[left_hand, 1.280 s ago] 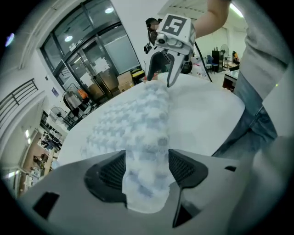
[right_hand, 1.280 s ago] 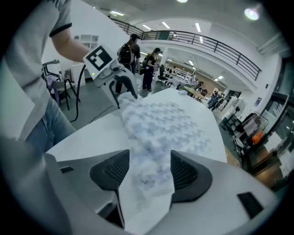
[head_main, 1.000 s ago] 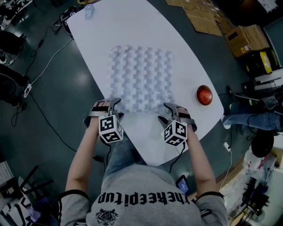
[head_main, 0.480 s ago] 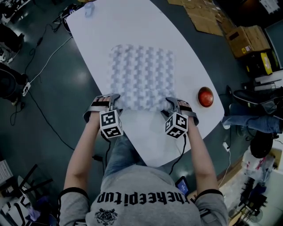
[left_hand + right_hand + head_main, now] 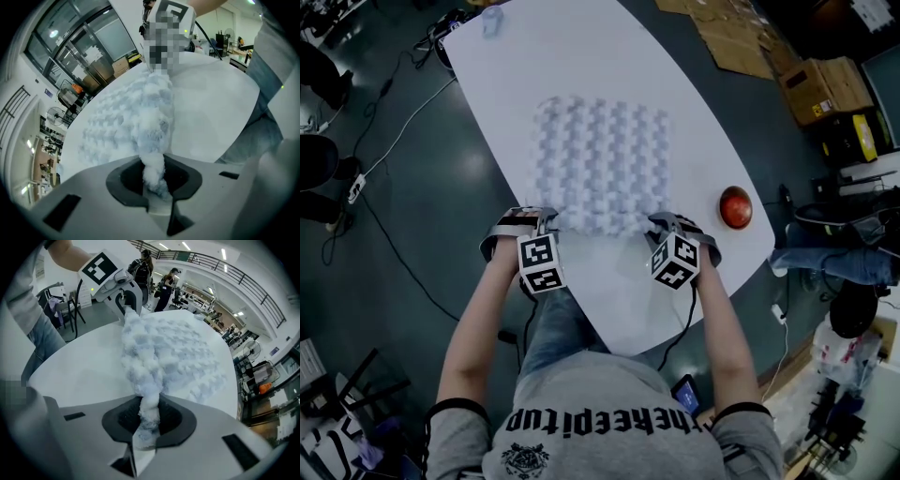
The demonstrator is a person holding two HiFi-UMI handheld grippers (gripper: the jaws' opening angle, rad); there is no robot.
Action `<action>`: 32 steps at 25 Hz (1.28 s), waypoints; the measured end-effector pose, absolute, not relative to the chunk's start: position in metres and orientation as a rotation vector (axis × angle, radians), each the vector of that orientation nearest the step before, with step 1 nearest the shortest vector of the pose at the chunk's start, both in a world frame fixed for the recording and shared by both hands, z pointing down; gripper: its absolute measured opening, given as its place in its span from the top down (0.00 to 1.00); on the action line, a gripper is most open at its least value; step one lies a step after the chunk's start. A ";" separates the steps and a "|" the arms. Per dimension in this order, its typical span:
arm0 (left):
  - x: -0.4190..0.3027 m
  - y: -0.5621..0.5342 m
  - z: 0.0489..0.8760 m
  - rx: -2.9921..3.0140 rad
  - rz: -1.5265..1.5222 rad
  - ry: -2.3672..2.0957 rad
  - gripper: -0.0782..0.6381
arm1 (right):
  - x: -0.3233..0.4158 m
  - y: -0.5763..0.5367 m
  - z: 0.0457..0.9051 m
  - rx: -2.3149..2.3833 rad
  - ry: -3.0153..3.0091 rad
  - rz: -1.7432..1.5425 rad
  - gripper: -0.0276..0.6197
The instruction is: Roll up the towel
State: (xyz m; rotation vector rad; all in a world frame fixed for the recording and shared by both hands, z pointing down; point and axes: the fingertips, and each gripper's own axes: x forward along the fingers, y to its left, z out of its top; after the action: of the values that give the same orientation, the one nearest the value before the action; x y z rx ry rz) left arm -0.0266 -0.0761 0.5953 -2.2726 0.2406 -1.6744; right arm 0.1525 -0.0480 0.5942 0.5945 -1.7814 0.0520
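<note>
A fluffy white-and-pale-blue checked towel [image 5: 600,164] lies flat on the white table [image 5: 581,56]. My left gripper [image 5: 546,228] grips its near left corner, and its jaws have just been closing on the pinched towel edge [image 5: 153,168]. My right gripper [image 5: 660,228] has likewise just closed its jaws on the near right corner [image 5: 149,411]. The near edge between them is bunched into a raised ridge [image 5: 140,352]. Across that ridge each gripper view shows the other gripper [image 5: 123,296].
A red round thing [image 5: 734,203] sits on the table near its right edge. A small pale object [image 5: 490,21] lies at the far left corner. Cardboard boxes [image 5: 821,84] and cables [image 5: 394,131] are on the floor around the table.
Both grippers moved forward from the near table edge to the towel's near corners and shut on them. The towel's near edge has bunched up.
</note>
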 end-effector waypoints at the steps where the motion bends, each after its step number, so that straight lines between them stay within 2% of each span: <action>1: -0.026 -0.074 0.595 -2.263 -1.681 0.232 0.78 | 0.153 -0.045 0.593 0.593 -1.786 0.057 0.86; 12: -0.033 -0.015 0.586 -2.348 -1.709 0.066 0.78 | 0.146 0.017 0.584 0.520 -1.837 0.155 0.86; 18: -0.041 0.016 0.581 -2.382 -1.744 -0.083 0.78 | 0.137 0.054 0.574 0.472 -1.917 0.367 0.86; 32: -0.033 -0.029 0.568 -2.454 -1.770 -0.168 0.78 | 0.147 0.013 0.559 0.555 -1.977 0.529 0.81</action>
State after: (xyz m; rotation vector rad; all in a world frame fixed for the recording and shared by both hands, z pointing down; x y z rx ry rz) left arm -0.0328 -0.0287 0.5684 -2.4538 -0.1676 -1.7700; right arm 0.1474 0.0133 0.5595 0.5545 -1.9773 0.5287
